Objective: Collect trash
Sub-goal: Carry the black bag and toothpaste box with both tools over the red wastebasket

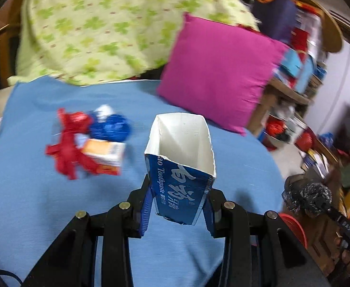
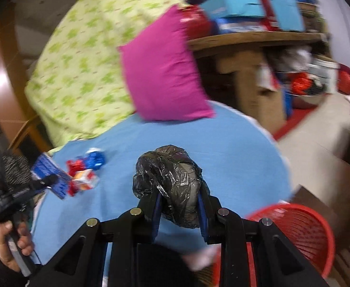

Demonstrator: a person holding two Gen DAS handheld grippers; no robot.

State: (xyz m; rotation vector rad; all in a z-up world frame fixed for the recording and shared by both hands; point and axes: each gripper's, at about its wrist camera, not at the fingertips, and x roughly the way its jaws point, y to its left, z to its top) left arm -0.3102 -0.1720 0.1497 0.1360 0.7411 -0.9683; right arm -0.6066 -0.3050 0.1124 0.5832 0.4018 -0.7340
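Observation:
My left gripper (image 1: pixel 178 205) is shut on a blue toothpaste box (image 1: pixel 182 165) with its open white end facing away, held above the blue bed sheet (image 1: pixel 31 203). The box also shows in the right wrist view (image 2: pixel 50 174) at the left. My right gripper (image 2: pixel 179 208) is shut on a crumpled black plastic bag (image 2: pixel 172 184). A pile of trash lies on the sheet: red wrapper scraps (image 1: pixel 67 148), a blue crumpled wrapper (image 1: pixel 111 126) and a small orange and white box (image 1: pixel 105 153). The pile also shows in the right wrist view (image 2: pixel 86 167).
A red plastic basket (image 2: pixel 301 234) stands at the lower right, beside the bed; its rim also shows in the left wrist view (image 1: pixel 294 224). A magenta pillow (image 1: pixel 220 71) and a green patterned quilt (image 1: pixel 91 24) lie at the bed's far end. Cluttered wooden shelves (image 2: pixel 258 38) stand behind.

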